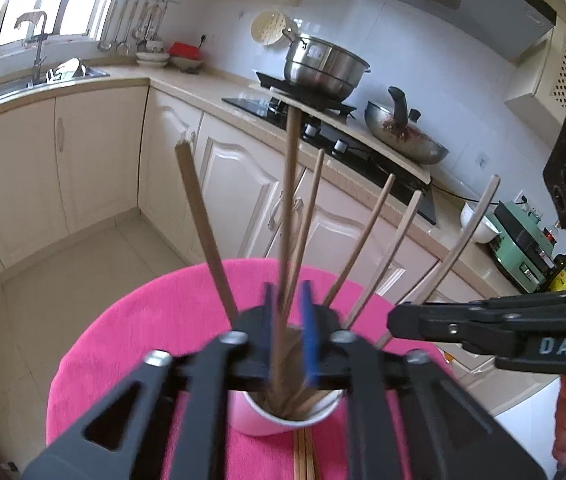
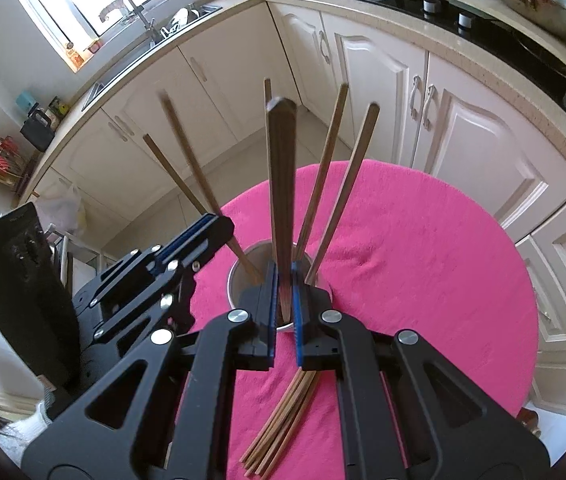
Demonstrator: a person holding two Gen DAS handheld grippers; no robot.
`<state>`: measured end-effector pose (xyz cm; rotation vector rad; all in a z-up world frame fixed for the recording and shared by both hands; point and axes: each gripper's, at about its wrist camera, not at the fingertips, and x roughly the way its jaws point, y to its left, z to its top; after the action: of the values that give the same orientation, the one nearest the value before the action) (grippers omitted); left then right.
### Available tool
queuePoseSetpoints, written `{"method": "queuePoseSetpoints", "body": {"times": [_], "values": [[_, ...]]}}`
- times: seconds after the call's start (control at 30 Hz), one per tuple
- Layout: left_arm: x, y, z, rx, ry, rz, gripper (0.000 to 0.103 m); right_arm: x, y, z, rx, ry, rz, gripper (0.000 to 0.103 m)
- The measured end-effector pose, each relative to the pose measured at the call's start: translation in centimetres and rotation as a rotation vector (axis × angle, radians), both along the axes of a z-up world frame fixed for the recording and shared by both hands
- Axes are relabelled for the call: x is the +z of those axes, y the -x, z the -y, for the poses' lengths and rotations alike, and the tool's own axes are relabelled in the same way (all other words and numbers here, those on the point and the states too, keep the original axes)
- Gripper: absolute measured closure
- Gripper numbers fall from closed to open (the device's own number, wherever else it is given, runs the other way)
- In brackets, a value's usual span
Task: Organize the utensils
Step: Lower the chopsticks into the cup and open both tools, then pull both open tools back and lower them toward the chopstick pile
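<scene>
A white cup [image 1: 283,416] stands on a round table under a pink cloth [image 1: 131,344]; it also shows in the right wrist view [image 2: 235,284]. Several wooden chopsticks [image 1: 367,240] stand fanned out in it. My left gripper [image 1: 289,332] is shut on a chopstick [image 1: 291,200] standing in the cup. My right gripper [image 2: 283,312] is shut on another chopstick [image 2: 281,184] above the cup. A bundle of loose chopsticks [image 2: 283,424] lies on the pink cloth [image 2: 423,260] under my right gripper.
Cream kitchen cabinets [image 1: 95,152] run round the table. The counter holds a black hob [image 1: 323,120] with a steel pot [image 1: 323,66] and a wok [image 1: 403,136], and a sink [image 1: 43,80] under the window. The right gripper's body [image 1: 503,328] reaches in from the right.
</scene>
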<state>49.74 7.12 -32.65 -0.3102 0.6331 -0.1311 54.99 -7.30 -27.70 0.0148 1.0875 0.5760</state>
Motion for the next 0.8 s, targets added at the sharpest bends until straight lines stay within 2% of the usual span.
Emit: {"method": "queuePoseSetpoints", "body": {"times": [0.2,0.47,0.73,0.8], "values": [[0.3,1.1,-0.2,0.010,0.000,-0.026,0.075,-0.3,0.2,-0.3,-0.009,-0.006,-0.009,0.096],[0.8,2.8,-0.3,0.046,-0.046,-0.063,0.065,-0.3,0.9,-0.5,-0.029,-0.012,0.003,0.096],[1.1,4.3,-0.4,0.062,-0.097,-0.085,0.063,-0.3,1.6,-1.1,-0.047,-0.007,0.029,0.095],[1.2,4.6,-0.5,0.058,-0.108,-0.087,0.062,-0.4,2.0,-1.2,-0.049,-0.004,0.027,0.090]]}}
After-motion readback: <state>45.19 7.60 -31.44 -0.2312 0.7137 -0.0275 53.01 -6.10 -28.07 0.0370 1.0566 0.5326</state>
